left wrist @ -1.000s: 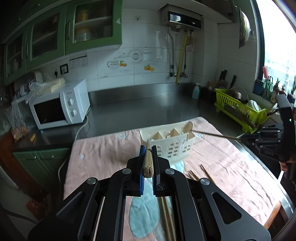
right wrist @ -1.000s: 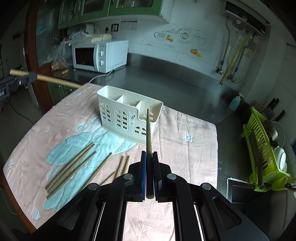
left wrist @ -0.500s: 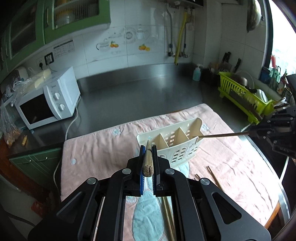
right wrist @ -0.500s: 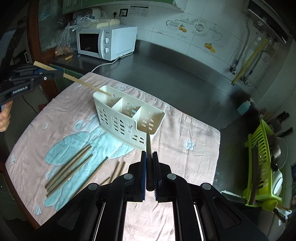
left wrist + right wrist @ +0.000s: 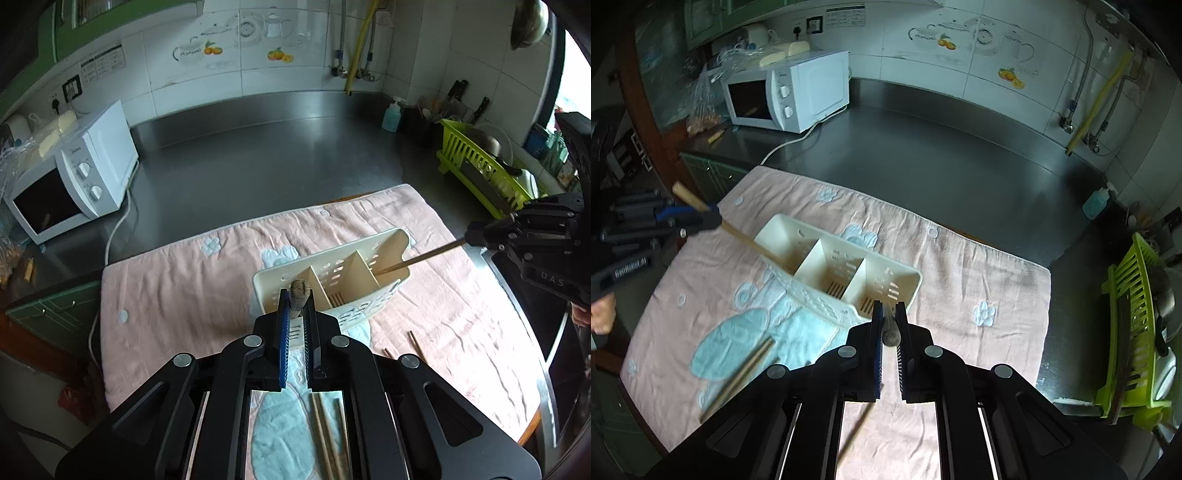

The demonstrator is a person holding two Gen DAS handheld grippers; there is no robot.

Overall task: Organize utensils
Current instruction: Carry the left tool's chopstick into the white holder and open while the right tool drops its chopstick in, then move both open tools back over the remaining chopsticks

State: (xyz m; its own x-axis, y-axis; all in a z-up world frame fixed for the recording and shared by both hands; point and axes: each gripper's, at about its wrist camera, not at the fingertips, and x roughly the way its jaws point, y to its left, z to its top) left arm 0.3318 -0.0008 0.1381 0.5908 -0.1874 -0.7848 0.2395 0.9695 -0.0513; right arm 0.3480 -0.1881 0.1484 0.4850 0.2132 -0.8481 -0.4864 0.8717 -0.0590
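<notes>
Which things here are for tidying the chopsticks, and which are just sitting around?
For the job:
- left tongs, holding a chopstick
- right tongs, holding a dark chopstick
- white holder
- loose chopsticks on the pink towel

Just sitting around:
- microwave
- green dish rack
- soap bottle

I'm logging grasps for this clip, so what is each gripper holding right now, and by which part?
Each holds one thin wooden chopstick near its thick upper end: left gripper holds chopstick, right gripper holds chopstick; tips reach into the cream plastic utensil caddy.
</notes>
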